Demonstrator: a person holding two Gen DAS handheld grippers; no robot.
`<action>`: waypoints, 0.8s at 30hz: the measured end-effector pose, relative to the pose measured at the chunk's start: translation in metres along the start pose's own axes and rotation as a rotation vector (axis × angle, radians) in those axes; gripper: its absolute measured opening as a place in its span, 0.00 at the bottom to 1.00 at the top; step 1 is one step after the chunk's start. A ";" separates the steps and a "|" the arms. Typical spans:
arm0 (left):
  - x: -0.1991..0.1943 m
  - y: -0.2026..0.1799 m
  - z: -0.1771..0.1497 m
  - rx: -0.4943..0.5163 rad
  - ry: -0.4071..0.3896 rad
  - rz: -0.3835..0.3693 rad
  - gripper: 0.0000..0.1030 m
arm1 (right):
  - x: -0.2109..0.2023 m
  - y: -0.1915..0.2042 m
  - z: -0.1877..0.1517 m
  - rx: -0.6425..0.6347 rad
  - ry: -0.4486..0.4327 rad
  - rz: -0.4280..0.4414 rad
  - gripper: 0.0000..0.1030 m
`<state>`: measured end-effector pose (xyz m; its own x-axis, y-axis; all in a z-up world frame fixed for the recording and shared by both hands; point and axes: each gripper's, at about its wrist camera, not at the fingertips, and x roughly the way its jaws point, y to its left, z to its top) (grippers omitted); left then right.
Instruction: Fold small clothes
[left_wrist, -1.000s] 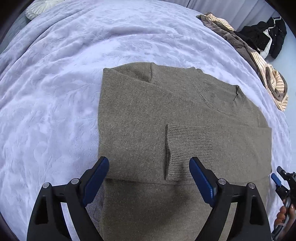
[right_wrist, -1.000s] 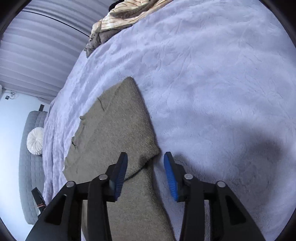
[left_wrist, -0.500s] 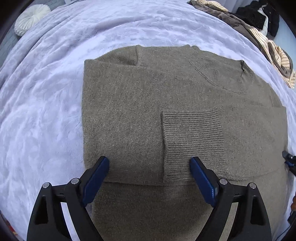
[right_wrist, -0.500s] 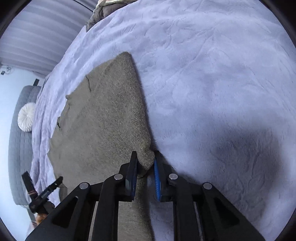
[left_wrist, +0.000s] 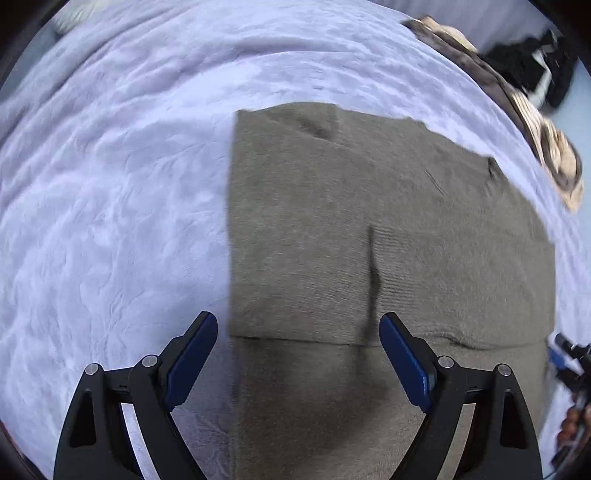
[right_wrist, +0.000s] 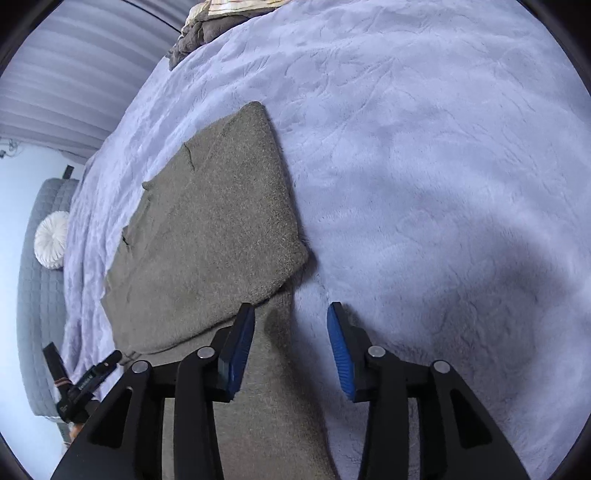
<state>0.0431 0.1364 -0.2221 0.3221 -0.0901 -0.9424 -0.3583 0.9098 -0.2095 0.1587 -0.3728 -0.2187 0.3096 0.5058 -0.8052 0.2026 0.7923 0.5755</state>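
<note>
A bed (left_wrist: 110, 184) covered in a pale lilac plush blanket (right_wrist: 424, 166) fills both views. On it lies an olive-brown knitted sweater (left_wrist: 369, 229), spread flat with its sleeves folded across the body; a ribbed cuff (left_wrist: 424, 280) rests on top near the middle, and a horizontal fold edge crosses the cloth just ahead of the left gripper.

At the far edge of the bed sits a heap of other clothes (left_wrist: 546, 147), striped cream and brown, with a dark garment (left_wrist: 532, 70) beyond it. In the right wrist view a grey quilted headboard (right_wrist: 37, 295) stands at the left with a round white cushion (right_wrist: 51, 240) against it.

The left gripper (left_wrist: 298, 354) hangs over the near left corner of the sweater, its jaws standing wide apart: the left pad is over the blanket, the right pad over the knit, and neither presses on anything.

The right gripper (right_wrist: 291, 347) is at the sweater's right edge. Its jaws are opening; the folded corner of the knit lies just ahead of the left pad, a strip of sweater runs below between the pads, and nothing is gripped.
</note>
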 end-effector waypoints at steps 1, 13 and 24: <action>0.001 0.009 0.001 -0.035 0.013 -0.025 0.87 | 0.001 -0.003 0.002 0.032 -0.004 0.027 0.48; 0.005 0.026 0.012 -0.092 0.033 -0.189 0.19 | 0.024 0.001 0.021 0.125 0.009 0.111 0.12; 0.009 0.043 0.008 -0.063 0.014 -0.108 0.20 | 0.029 -0.011 0.016 0.071 0.005 0.028 0.12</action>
<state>0.0377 0.1783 -0.2372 0.3496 -0.1922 -0.9170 -0.3769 0.8672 -0.3255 0.1803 -0.3724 -0.2459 0.3114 0.5289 -0.7895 0.2595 0.7519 0.6060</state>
